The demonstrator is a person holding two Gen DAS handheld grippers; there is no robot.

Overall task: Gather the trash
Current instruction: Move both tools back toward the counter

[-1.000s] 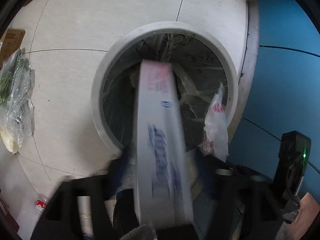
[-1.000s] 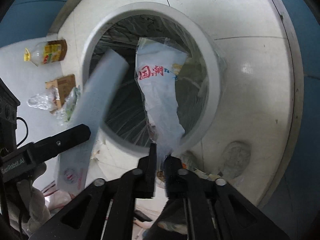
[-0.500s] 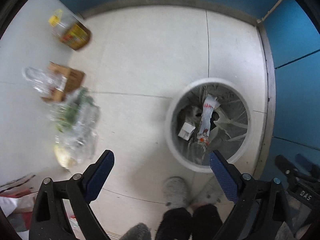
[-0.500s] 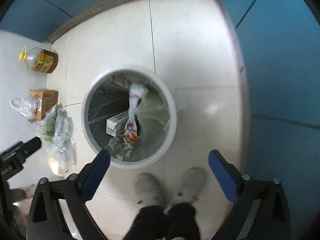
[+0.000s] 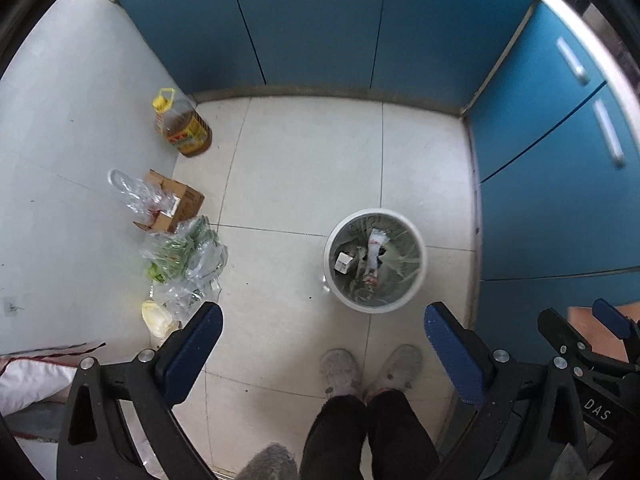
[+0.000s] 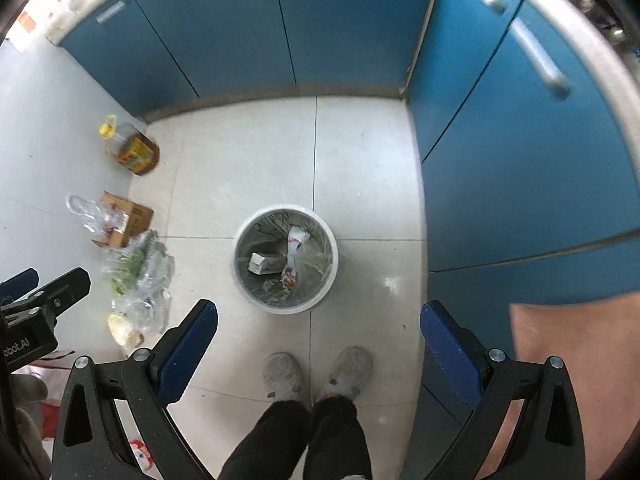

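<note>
Two hand-held grippers, both empty with jaws spread wide: left hand-held gripper (image 5: 322,338), right hand-held gripper (image 6: 318,330), held high above the person's shoes (image 6: 318,374). Just beyond the shoes, the white bin (image 6: 240,268) holds a small carton (image 6: 262,263) and a printed plastic wrapper (image 6: 294,256). Left of it, against the wall, the remaining litter: clear plastic bags with greens (image 5: 182,258) (light, floppy, slick; pinch a bunched fold, not a flat face). Touching them, further out, a cardboard box (image 5: 176,204): light, stiff, so I'd grip a flap edge. Farthest, an oil bottle (image 5: 182,126), likely heavy if full; take the handle. May not be trash.
</note>
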